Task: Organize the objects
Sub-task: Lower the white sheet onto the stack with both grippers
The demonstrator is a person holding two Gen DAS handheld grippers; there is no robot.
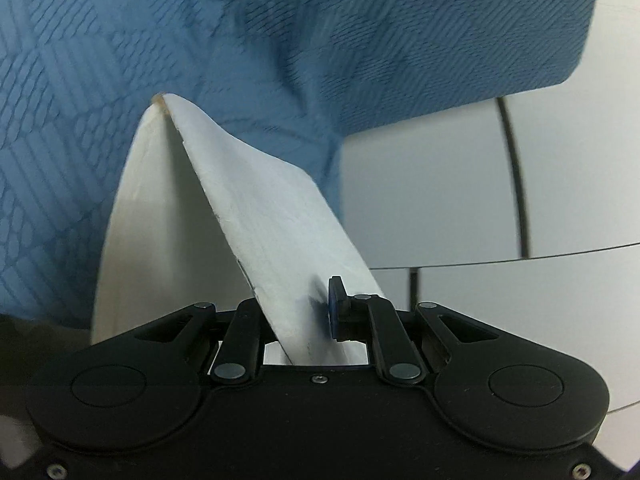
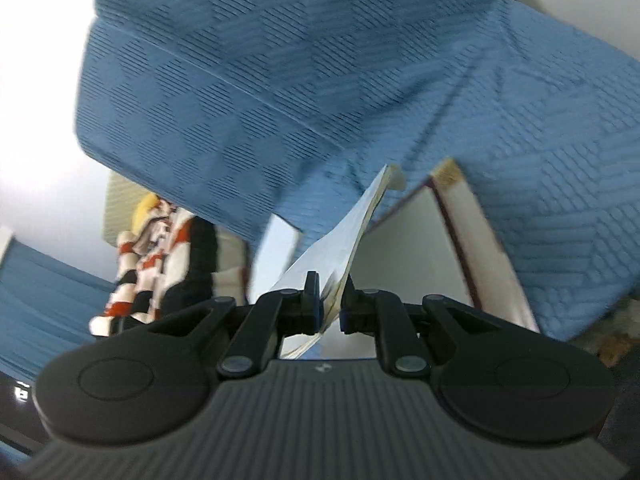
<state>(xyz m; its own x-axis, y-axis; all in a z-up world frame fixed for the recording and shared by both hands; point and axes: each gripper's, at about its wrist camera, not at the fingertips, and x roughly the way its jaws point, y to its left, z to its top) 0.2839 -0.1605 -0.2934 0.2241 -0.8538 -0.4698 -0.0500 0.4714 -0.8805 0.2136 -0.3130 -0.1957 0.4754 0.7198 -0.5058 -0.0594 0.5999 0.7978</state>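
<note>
Both tools, left (image 1: 316,312) and right (image 2: 330,300), pinch the quilted blue cloth's (image 1: 120,100) pale underside.

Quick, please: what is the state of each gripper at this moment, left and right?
Left gripper: shut on the white edge of the blue cloth.
Right gripper: shut on another white edge of the cloth.

Left tongs (image 1: 316,312): jaws nearly closed, clamped on a pale sheet edge, pointing forward and somewhat downward. Right tongs (image 2: 330,300): jaws likewise nearly closed, pinching a thin sheet edge between the pads, pitched down about the same.
</note>
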